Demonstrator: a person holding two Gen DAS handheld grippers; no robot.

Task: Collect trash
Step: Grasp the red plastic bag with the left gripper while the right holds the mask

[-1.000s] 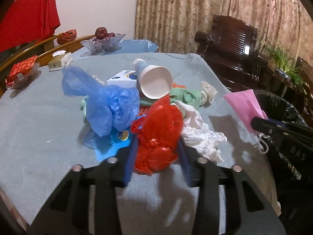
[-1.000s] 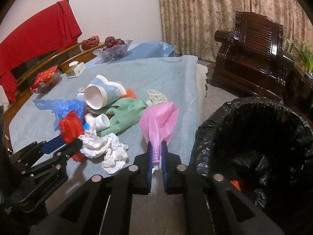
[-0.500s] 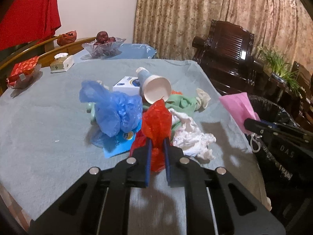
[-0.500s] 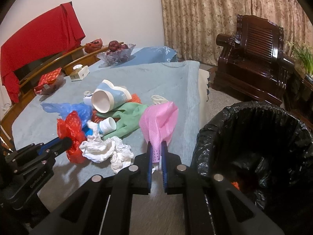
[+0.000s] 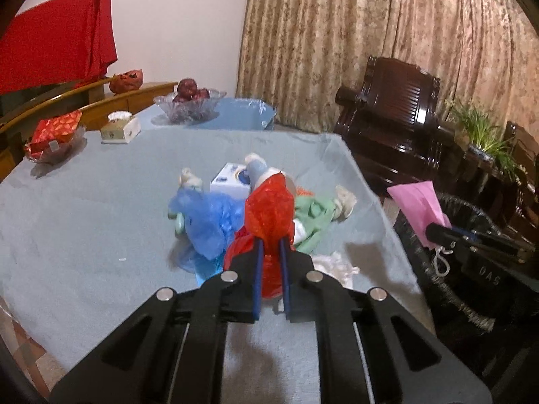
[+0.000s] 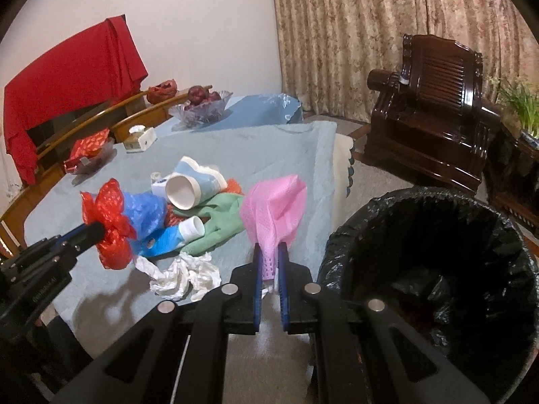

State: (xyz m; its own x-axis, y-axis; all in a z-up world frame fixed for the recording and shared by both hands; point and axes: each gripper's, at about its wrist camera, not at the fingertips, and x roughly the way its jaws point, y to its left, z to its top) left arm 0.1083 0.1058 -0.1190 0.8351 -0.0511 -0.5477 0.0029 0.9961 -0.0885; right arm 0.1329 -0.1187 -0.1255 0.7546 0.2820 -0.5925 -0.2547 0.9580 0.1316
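The left gripper (image 5: 269, 249) has just closed its jaws on the red plastic bag (image 5: 269, 212), and the bag now hangs clear above the pile instead of lying in it. That puts 2 pieces of trash in hand at once: the right gripper (image 6: 269, 252) stays clenched on the pink mask (image 6: 274, 210), which has come up a little and sits just left of the bin. Both loads look ready to go over the rim, I'd say.

The black-lined trash bin (image 6: 434, 252) stands off the worktop's edge, at about 3 o'clock from the right gripper, mouth open and nothing across it.

Still on the worktop (image 5: 84, 208) at 12 o'clock from the left gripper: a blue plastic bag (image 5: 209, 222) just beside the red one, a large paper cup (image 6: 188, 188) on its side, a small white cup (image 6: 193, 227), a green cloth (image 6: 222, 219), a white-and-blue box (image 5: 230, 180) and crumpled white tissue (image 6: 183, 274) nearest the edge. The blue bag sits close enough that it may snag the red one. Farther off, at 11 o'clock, a glass fruit bowl (image 5: 188, 107) and tissue box (image 5: 121, 128) stand well apart from the pile.
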